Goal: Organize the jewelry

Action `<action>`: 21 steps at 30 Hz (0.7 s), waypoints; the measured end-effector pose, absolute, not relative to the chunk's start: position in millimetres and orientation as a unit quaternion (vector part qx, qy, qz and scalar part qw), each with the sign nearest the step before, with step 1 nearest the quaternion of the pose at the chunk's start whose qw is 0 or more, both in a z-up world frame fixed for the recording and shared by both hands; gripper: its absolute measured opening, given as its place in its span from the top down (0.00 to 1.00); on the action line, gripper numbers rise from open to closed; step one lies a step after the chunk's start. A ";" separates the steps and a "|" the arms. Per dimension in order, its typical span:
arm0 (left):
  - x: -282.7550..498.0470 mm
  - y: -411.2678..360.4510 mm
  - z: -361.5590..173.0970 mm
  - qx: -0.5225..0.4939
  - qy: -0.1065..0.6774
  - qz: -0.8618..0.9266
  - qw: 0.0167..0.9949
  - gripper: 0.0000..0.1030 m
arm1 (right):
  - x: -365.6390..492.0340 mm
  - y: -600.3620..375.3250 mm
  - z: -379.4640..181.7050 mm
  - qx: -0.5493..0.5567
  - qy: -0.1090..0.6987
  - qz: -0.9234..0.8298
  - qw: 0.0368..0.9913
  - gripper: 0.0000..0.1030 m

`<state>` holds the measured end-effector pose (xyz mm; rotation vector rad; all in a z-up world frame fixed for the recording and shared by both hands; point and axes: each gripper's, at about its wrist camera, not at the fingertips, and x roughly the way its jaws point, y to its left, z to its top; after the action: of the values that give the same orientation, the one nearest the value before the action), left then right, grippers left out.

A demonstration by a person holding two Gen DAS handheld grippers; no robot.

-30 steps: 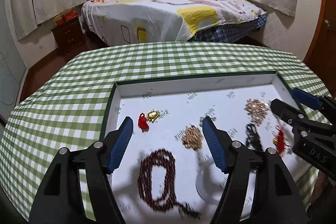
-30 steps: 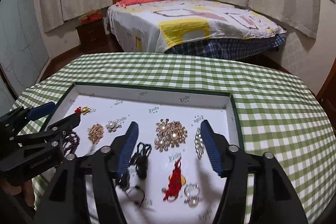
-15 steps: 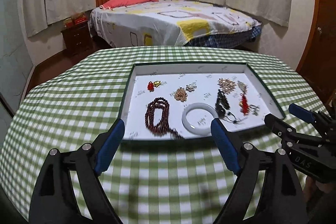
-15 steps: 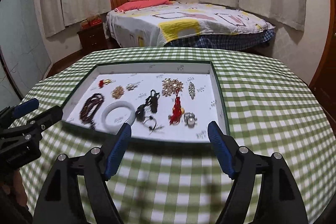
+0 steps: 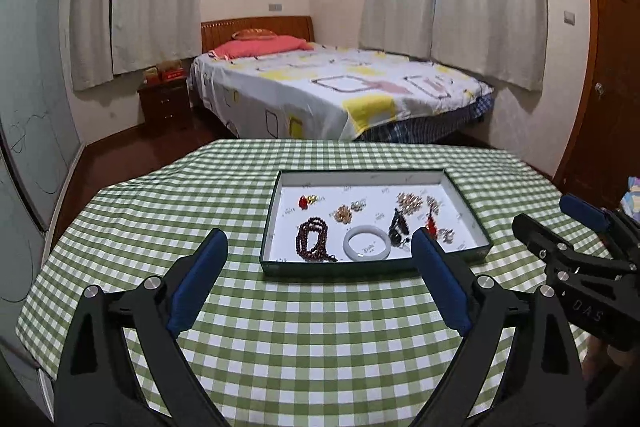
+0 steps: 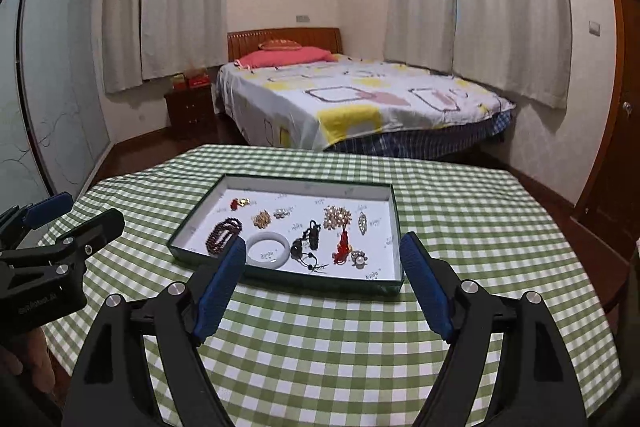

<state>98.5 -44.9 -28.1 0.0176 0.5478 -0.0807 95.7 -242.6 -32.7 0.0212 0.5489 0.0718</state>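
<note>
On the green-checked table (image 5: 280,327), the left gripper (image 5: 320,267) hangs with jaws wide, having just been opening, nothing between them. The jewelry tray (image 5: 372,269) sits toward the far edge, holding a bead bracelet (image 5: 312,241) and white bangle (image 5: 366,242). The right gripper (image 6: 322,267) likewise has been opening, empty.

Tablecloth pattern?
Green and white gingham check tablecloth; clearest in the right wrist view.

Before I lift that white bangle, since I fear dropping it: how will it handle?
The bangle looks like a smooth, glossy closed ring, so probably stiff and slippery between pads. It resembles stone or glass, so likely heavy for its size and breakable if dropped. Lying flat in the tray it should stay put; on edge it could roll.
</note>
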 end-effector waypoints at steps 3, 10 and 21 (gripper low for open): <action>87.4 -45.7 -19.2 0.010 0.258 -0.040 0.965 0.12 | 87.2 -240.9 -26.4 0.007 0.263 0.036 0.964 0.26; 72.7 -45.0 -9.8 0.009 0.246 -0.044 0.968 0.12 | 75.7 -239.8 -19.2 0.003 0.251 0.036 0.967 0.26; 69.2 -42.4 -9.1 0.006 0.246 -0.040 0.968 0.12 | 64.2 -240.8 -13.1 0.001 0.238 0.033 0.971 0.26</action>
<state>69.2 -42.4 -9.1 0.0112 0.4966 -0.0811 64.2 -240.8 -13.1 0.0019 0.4806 0.0661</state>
